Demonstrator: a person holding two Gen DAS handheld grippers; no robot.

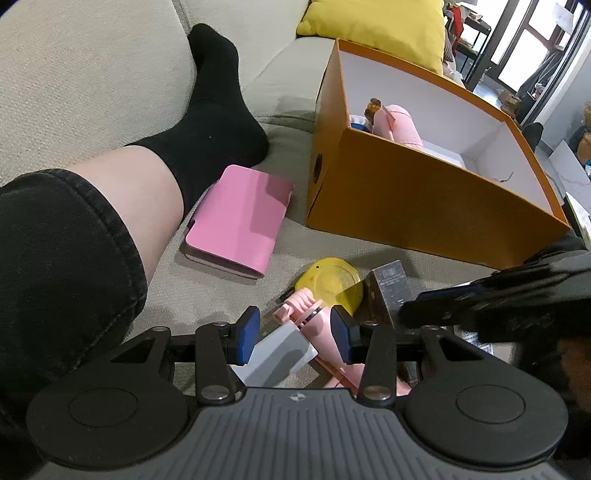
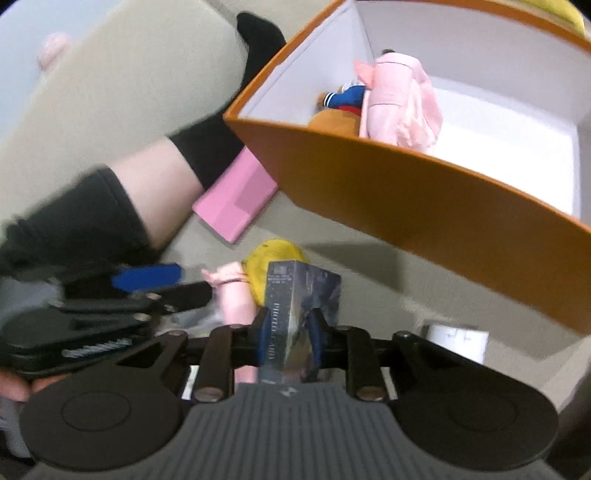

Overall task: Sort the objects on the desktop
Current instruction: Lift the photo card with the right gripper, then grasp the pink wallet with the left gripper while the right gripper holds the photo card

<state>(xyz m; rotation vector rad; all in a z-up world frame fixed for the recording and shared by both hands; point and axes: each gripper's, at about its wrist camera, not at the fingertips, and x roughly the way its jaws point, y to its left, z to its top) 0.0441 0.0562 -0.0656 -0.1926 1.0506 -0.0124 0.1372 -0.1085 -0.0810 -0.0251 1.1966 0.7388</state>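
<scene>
1. From the left wrist camera, the left gripper (image 1: 295, 334) sits low over the sofa (image 1: 74, 74) with its jaws open and nothing pressed between the blue pads (image 1: 248, 334).
2. A pink toy (image 1: 306, 314) and a white card (image 1: 277, 354) lie under the gap between the pads.
3. A round yellow thing (image 1: 332, 280) lies just past the pink toy, and a dark card box (image 1: 391, 284) stands beside it.
4. A pink notebook (image 1: 240, 221) lies flat on the sofa, close to a leg in a black sock (image 1: 214, 122).
5. The orange box (image 1: 424, 206) stands behind the small things. Its inside is white, and a pink doll (image 1: 397, 125) lies in it.
6. A yellow pillow (image 1: 376, 26) leans at the back of the sofa.
7. The right gripper (image 1: 498, 299) comes in from the right as a dark, blurry shape and hides part of the dark card box.
8. From the right wrist camera, the right gripper (image 2: 290, 332) has closed on the dark card box (image 2: 299, 295) and holds it upright between its pads.
9. The box blocks part of the round yellow thing (image 2: 273, 254) and the pink toy (image 2: 232, 295) behind it.
10. The left gripper (image 2: 147, 277) is at the left, near the pink toy.
11. The orange box (image 2: 424, 199) fills the upper right, with the pink doll (image 2: 399, 99) and a blue and brown soft toy (image 2: 340, 107) inside.
12. The pink notebook (image 2: 236, 199) lies between the leg and the orange box.
13. A white roll (image 2: 458, 339) sits on the sofa at the right.
</scene>
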